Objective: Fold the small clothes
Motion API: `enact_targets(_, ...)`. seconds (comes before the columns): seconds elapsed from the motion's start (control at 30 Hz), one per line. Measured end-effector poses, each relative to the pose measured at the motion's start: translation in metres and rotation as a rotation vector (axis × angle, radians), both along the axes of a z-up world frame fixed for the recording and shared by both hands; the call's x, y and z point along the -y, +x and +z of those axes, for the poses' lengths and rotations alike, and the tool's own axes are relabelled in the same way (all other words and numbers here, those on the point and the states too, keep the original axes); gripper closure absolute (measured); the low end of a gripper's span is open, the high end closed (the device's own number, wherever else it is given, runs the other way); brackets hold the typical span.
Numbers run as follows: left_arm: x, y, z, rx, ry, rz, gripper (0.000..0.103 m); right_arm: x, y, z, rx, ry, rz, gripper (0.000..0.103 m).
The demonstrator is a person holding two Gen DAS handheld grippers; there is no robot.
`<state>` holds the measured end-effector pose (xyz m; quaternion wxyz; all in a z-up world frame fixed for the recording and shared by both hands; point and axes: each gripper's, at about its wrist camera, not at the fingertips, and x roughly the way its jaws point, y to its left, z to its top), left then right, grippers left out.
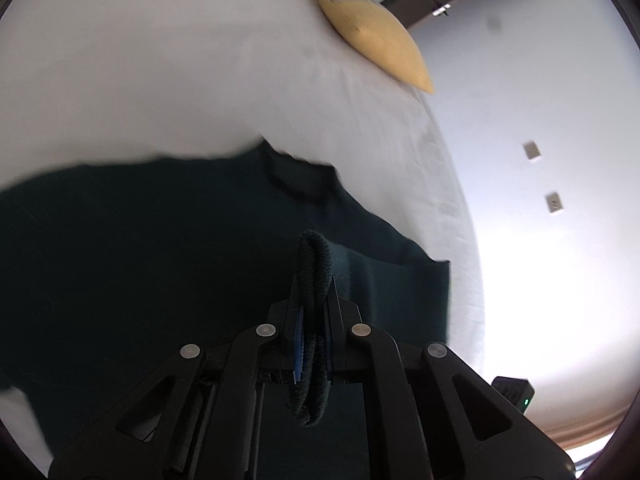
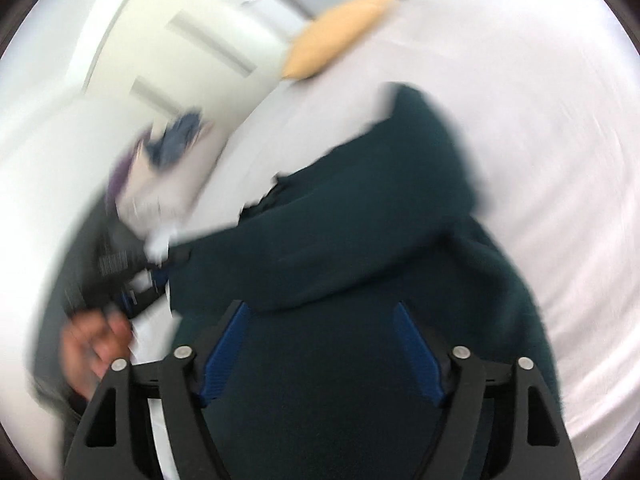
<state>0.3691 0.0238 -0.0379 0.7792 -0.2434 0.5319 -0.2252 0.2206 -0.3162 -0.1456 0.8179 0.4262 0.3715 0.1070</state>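
A dark green garment lies spread on a white bed sheet. My left gripper is shut on a thick rolled hem of this garment, which sticks out between the fingers. In the blurred right wrist view the same dark green garment lies bunched on the sheet. My right gripper is open, its blue pads wide apart just over the cloth, with nothing between them. The left gripper and the hand holding it show at the left of that view.
A yellow pillow lies at the far end of the bed; it also shows in the right wrist view. The bed's edge runs down the right, with a white wall beyond. Blue and purple clothes sit at the left.
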Motion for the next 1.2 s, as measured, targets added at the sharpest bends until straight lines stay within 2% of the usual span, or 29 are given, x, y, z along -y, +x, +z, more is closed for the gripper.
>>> enact_targets(0.07, -0.011, 0.005, -0.001, 0.0, 0.022, 0.021, 0.097, 0.022, 0.005, -0.02, -0.041, 0.175, -0.053, 0.025)
enact_targets(0.13, -0.023, 0.008, -0.006, -0.006, 0.048, 0.039, 0.097, 0.033, 0.004, -0.028, -0.031, 0.295, -0.109, 0.025)
enact_targets(0.23, -0.032, 0.006, -0.019, -0.025, 0.064, 0.056, 0.097, 0.039, 0.015, -0.026, -0.019, 0.374, -0.134, 0.025)
enact_targets(0.33, -0.044, 0.001, -0.031, -0.047, 0.068, 0.068, 0.097, 0.038, 0.027, -0.029, -0.019, 0.504, -0.149, 0.024)
enact_targets(0.4, -0.048, -0.001, -0.042, -0.061, 0.062, 0.074, 0.097, 0.034, 0.035, -0.03, -0.028, 0.552, -0.148, 0.02)
enact_targets(0.53, -0.045, 0.001, -0.055, -0.073, 0.068, 0.078, 0.097, 0.023, 0.053, -0.034, -0.062, 0.542, -0.125, 0.02)
enact_targets(0.77, -0.049, 0.001, -0.077, -0.101, 0.063, 0.085, 0.097, 0.037, 0.067, -0.04, -0.036, 0.505, -0.175, 0.023)
enact_targets(0.83, -0.049, 0.002, -0.082, -0.099, 0.051, 0.093, 0.097, 0.037, 0.066, -0.044, -0.025, 0.499, -0.174, 0.028)
enact_targets(0.9, -0.051, 0.0, -0.084, -0.097, 0.036, 0.101, 0.097, 0.038, 0.06, -0.047, -0.018, 0.498, -0.178, 0.03)
enact_targets(1.03, -0.059, -0.003, -0.083, -0.101, 0.012, 0.112, 0.097, 0.023, 0.059, -0.045, -0.027, 0.496, -0.164, 0.025)
enact_targets(1.2, -0.06, -0.006, -0.075, -0.094, 0.022, 0.102, 0.097, 0.021, 0.063, -0.046, -0.061, 0.501, -0.194, 0.024)
